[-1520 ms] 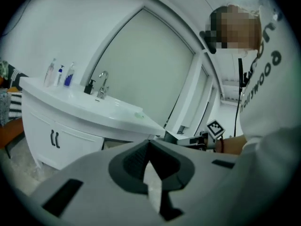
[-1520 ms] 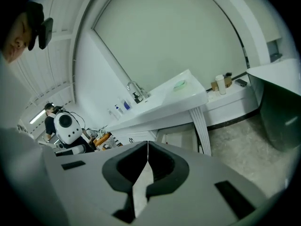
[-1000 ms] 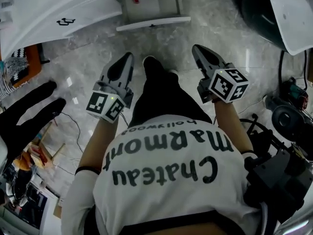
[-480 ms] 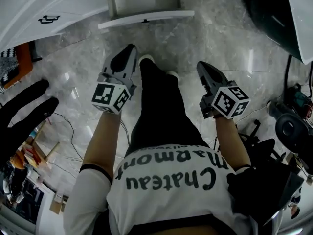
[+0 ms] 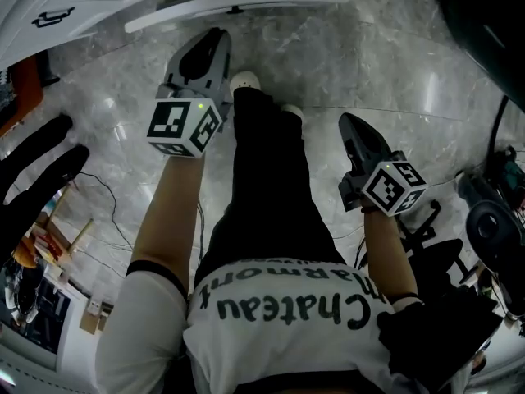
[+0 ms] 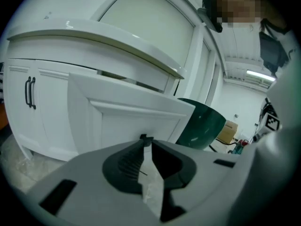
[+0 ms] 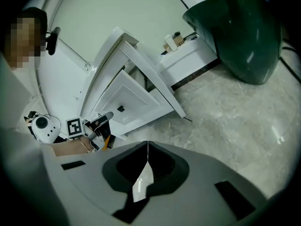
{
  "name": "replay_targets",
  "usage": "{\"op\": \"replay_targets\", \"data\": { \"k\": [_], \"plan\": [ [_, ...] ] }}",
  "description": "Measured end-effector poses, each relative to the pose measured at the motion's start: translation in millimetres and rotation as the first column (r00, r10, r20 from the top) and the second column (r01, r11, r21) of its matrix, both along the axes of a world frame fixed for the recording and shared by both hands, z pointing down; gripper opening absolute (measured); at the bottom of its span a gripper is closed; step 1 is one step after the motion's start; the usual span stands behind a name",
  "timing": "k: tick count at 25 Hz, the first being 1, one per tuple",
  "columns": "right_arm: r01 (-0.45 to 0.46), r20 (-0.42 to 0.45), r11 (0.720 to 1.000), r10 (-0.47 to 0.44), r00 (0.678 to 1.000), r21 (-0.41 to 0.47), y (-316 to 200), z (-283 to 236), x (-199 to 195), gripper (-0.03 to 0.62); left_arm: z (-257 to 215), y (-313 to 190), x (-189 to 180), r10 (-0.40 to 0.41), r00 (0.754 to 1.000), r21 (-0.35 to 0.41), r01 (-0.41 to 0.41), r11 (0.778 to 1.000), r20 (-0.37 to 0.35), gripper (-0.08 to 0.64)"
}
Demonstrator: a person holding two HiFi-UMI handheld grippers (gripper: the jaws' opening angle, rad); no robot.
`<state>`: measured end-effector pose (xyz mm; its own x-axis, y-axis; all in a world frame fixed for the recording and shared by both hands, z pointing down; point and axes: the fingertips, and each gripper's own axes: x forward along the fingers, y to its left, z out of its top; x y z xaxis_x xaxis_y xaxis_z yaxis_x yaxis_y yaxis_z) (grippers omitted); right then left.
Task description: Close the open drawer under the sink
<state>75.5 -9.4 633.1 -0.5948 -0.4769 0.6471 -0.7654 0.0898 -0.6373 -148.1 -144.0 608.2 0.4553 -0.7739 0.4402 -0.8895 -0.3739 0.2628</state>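
Note:
The open drawer's white panelled front juts out from the white vanity under the sink counter; its edge shows at the top of the head view. A small dark knob sits on the front. My left gripper is just short of the front and points at that knob; its jaws are opening by a narrow gap with nothing between them. My right gripper hangs further back over the marble floor, its jaws shut and empty. The drawer appears tilted in the right gripper view.
A dark green tub stands on the floor to the drawer's right. Cabinet doors with dark handles lie left of the drawer. Cables and black gear crowd the floor at the right, clutter at the left. The person's leg runs between the grippers.
Both grippers have sunk toward the floor. The left one has closed in on the drawer front; the right one has dropped back in the view.

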Motion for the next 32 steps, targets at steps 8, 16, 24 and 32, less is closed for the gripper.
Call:
{"op": "replay_targets", "data": {
  "k": [8,16,24,32],
  "plan": [
    [-0.04,0.012,0.998,0.041,0.999,-0.053,11,29,14,0.012,26,-21,7,-0.009,1.0,0.001,0.009,1.0,0.027,0.109],
    [-0.043,0.024,0.995,0.045,0.999,-0.085,13,39,16,0.012,22,-32,15,-0.003,0.998,0.036,0.001,0.999,0.062,0.107],
    [-0.043,0.009,0.995,0.044,0.999,-0.091,5,47,20,0.012,21,-32,17,0.005,0.994,0.044,-0.01,0.999,0.107,0.107],
    [-0.037,0.014,0.994,0.039,0.999,-0.1,-3,53,8,0.012,20,-46,16,0.007,0.996,0.071,-0.013,0.997,0.089,0.107]
  ]
}}
